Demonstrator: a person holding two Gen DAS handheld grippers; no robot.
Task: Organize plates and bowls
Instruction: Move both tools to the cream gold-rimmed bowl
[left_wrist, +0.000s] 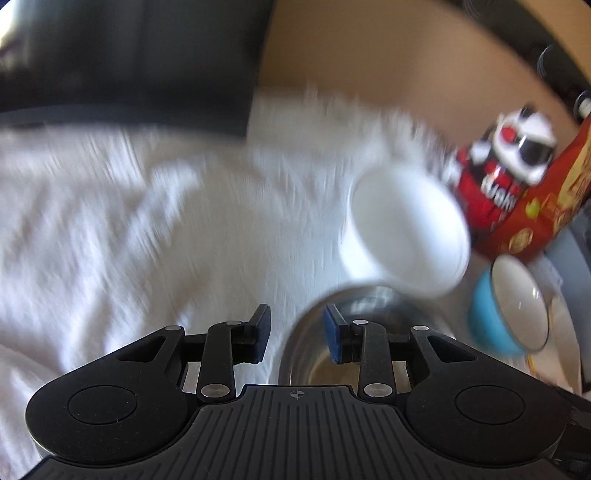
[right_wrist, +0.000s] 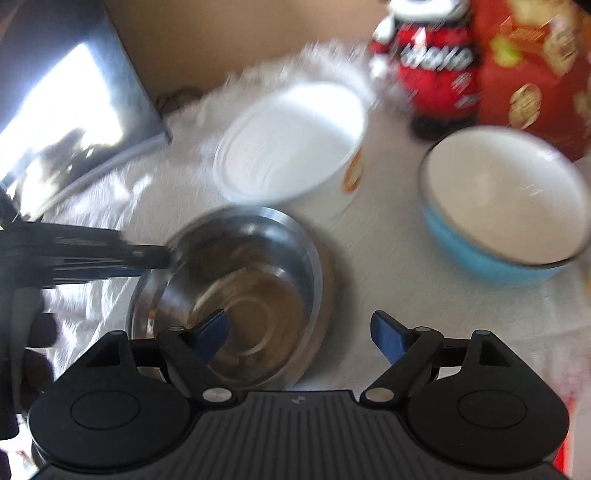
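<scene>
A steel bowl (right_wrist: 258, 266) stands on the white cloth (right_wrist: 388, 258), near the bottom of both views. My left gripper (left_wrist: 297, 332) is open and straddles the steel bowl (left_wrist: 369, 299) at its left rim, one finger inside and one outside. From the right wrist view, my left gripper (right_wrist: 166, 256) reaches in from the left to that rim. My right gripper (right_wrist: 301, 334) is wide open, its left finger over the bowl's inside and its right finger over the cloth. A white tub-like bowl (right_wrist: 291, 140) and a blue bowl (right_wrist: 506, 199) with a white inside stand behind.
A red and white figure-shaped container (right_wrist: 432, 62) and a red box (right_wrist: 532, 74) stand at the back right. A dark, shiny flat object (right_wrist: 74, 122) lies at the back left. The white bowl (left_wrist: 406, 229) and blue bowl (left_wrist: 513, 302) lie right of the left gripper.
</scene>
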